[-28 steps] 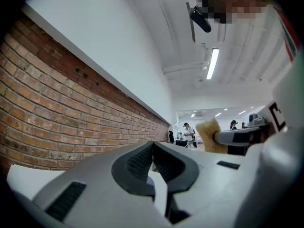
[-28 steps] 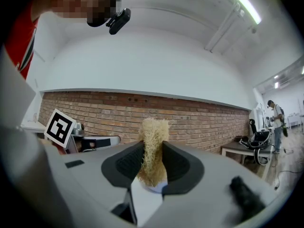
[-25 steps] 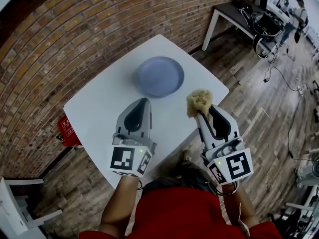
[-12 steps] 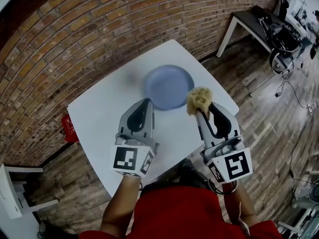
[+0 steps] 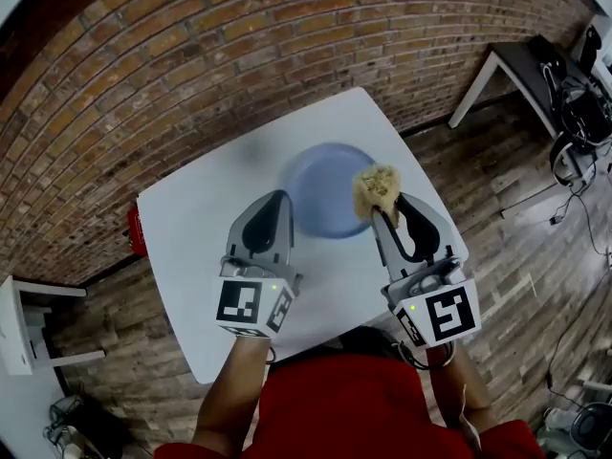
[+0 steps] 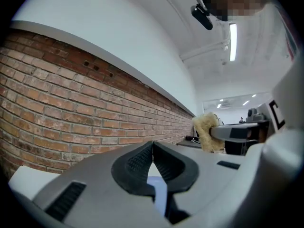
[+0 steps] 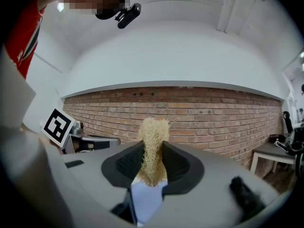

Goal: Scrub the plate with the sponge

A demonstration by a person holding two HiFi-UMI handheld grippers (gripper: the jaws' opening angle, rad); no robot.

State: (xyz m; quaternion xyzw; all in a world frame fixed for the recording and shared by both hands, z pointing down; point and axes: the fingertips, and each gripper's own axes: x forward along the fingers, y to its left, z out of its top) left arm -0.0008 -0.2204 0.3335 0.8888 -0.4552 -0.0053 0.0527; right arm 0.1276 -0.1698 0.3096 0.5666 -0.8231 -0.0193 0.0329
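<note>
A round blue plate [image 5: 327,195] lies on the white table [image 5: 196,223] near its far side. My right gripper [image 5: 377,204] is shut on a tan fibrous sponge [image 5: 374,187], which hangs over the plate's right rim. In the right gripper view the sponge [image 7: 153,146] sticks up between the dark pads, with the plate [image 7: 145,199] showing below. My left gripper [image 5: 277,199] is shut with nothing in it, its tips at the plate's left edge. In the left gripper view its jaws meet, a sliver of the plate [image 6: 159,190] shows under them, and the sponge [image 6: 207,132] is seen at the right.
A red brick wall [image 5: 191,75] runs behind the table. A red object [image 5: 135,229] sits on the floor at the table's left edge. A white stool [image 5: 29,328] stands at the left, and a dark desk [image 5: 535,70] with cables at the far right. The floor is wooden planks.
Both grippers have moved forward to the plate. The sponge, earlier short of the plate, now hangs over its right rim, and the left tips have reached its left edge.
</note>
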